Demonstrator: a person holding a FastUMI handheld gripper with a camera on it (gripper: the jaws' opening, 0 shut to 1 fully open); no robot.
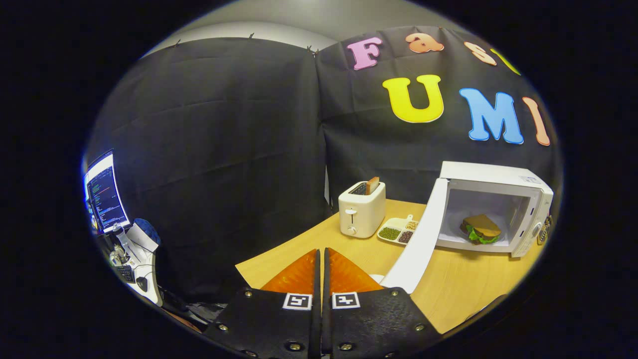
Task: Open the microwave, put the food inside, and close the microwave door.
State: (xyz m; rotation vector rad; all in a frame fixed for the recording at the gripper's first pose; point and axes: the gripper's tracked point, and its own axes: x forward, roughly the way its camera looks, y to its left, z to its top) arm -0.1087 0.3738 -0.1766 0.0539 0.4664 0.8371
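The sandwich [481, 229] sits inside the microwave [498, 209], its door [417, 239] swung wide. The gripper [321, 271], fingers pressed together and empty, hangs near-left of the door; a glancing push could slide the microwave across the bench [458, 284].

tray [397, 230] contents too small to identify, monitor [103, 193] partly cut off

Gripper [321, 254] camera, low over table [458, 289], facing booth wall

Even overhead light, sharp focus, strong fisheye bending at the rim, glare on the monitor [103, 193].
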